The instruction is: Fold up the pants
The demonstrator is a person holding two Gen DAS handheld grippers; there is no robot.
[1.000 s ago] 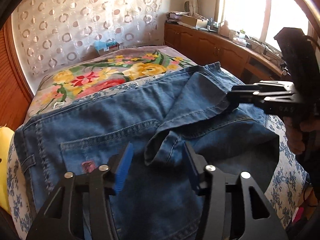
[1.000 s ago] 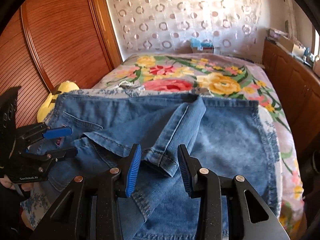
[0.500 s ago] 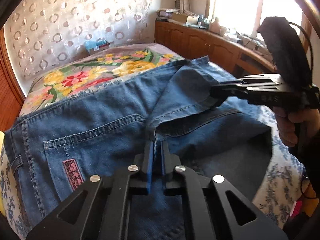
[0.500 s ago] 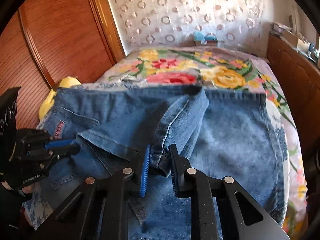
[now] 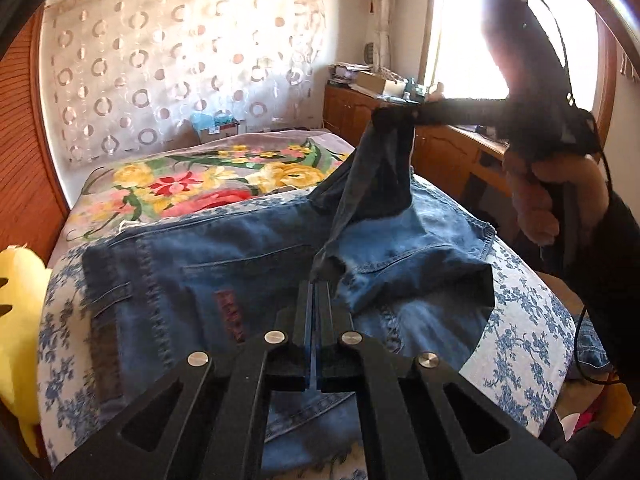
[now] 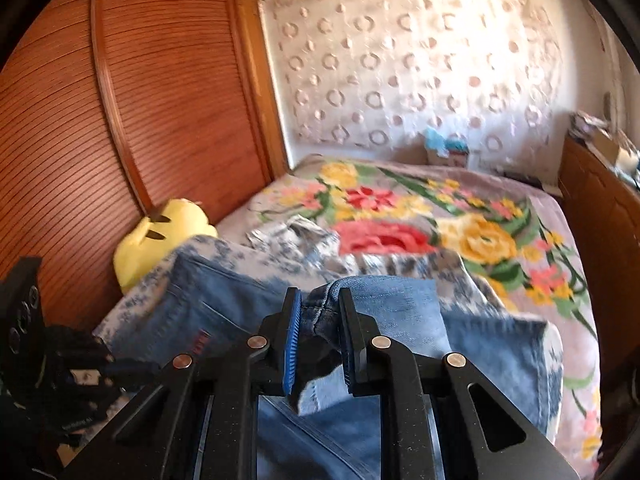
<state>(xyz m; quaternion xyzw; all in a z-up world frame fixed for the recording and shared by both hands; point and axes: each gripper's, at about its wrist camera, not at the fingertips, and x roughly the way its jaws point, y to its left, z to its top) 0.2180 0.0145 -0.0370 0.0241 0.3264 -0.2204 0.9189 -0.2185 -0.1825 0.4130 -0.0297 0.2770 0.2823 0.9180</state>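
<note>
both grippers [image 5: 316, 292] on jeans [image 5: 400, 252] hem

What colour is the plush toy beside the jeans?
Yellow plush toy; clearest in the right wrist view.

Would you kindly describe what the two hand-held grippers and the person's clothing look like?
Each black plastic hand-held gripper, left and right, has angular cut-out fingers, silver round bolts and ribbed blue pads. A thin black cable trails from the right one; the sleeve is dark.
</note>
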